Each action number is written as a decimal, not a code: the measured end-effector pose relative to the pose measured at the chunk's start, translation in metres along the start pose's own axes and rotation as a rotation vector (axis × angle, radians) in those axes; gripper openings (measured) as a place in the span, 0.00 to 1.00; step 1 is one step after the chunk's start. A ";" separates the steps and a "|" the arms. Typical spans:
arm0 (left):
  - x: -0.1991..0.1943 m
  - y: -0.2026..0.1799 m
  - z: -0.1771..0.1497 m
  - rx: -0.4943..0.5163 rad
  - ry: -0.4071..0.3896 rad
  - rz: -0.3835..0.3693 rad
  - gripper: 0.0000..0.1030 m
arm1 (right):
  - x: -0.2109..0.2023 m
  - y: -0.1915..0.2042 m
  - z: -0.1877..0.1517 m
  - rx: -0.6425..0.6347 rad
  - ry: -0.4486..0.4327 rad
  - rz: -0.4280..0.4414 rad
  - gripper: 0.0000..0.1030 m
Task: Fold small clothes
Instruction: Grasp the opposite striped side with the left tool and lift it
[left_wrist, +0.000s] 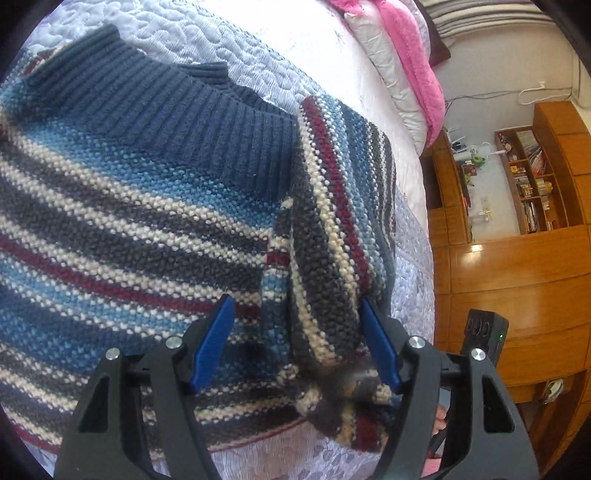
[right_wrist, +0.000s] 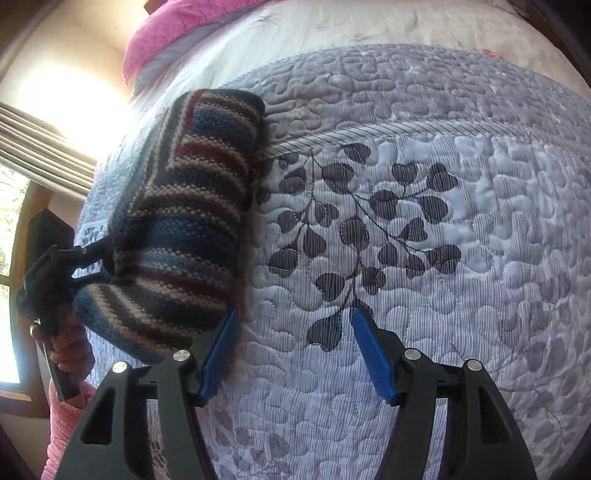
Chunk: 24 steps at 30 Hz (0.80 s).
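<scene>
The striped knit sweater (left_wrist: 140, 206) lay on the quilted bedspread (right_wrist: 406, 221) — left gripper (left_wrist: 297, 343) wide open around its folded sleeve (left_wrist: 332, 229), right gripper (right_wrist: 293, 349) open, empty. Better to pinch the cuff cleanly first.

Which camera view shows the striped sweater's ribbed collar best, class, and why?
The left wrist view: the ribbed collar of the striped sweater lies in full sight on the quilted bedspread. The right wrist view shows only the sweater's folded striped side, with no collar visible.
</scene>
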<state>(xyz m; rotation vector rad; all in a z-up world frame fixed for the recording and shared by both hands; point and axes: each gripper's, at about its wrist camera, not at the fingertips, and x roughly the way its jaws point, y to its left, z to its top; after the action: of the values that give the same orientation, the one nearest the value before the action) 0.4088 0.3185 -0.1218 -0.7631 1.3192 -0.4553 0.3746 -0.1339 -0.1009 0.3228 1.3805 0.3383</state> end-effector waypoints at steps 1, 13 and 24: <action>0.004 0.000 0.003 -0.009 0.002 -0.014 0.65 | 0.002 -0.001 -0.002 -0.003 0.000 -0.003 0.63; 0.005 -0.025 0.007 0.049 -0.067 -0.003 0.27 | 0.024 -0.005 -0.014 0.015 0.031 -0.008 0.63; -0.092 -0.024 -0.005 0.135 -0.233 -0.048 0.25 | 0.031 0.018 -0.022 0.000 0.032 0.003 0.63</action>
<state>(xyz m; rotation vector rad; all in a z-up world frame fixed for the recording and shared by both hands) 0.3871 0.3644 -0.0418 -0.7134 1.0439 -0.4742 0.3568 -0.1043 -0.1252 0.3211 1.4114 0.3469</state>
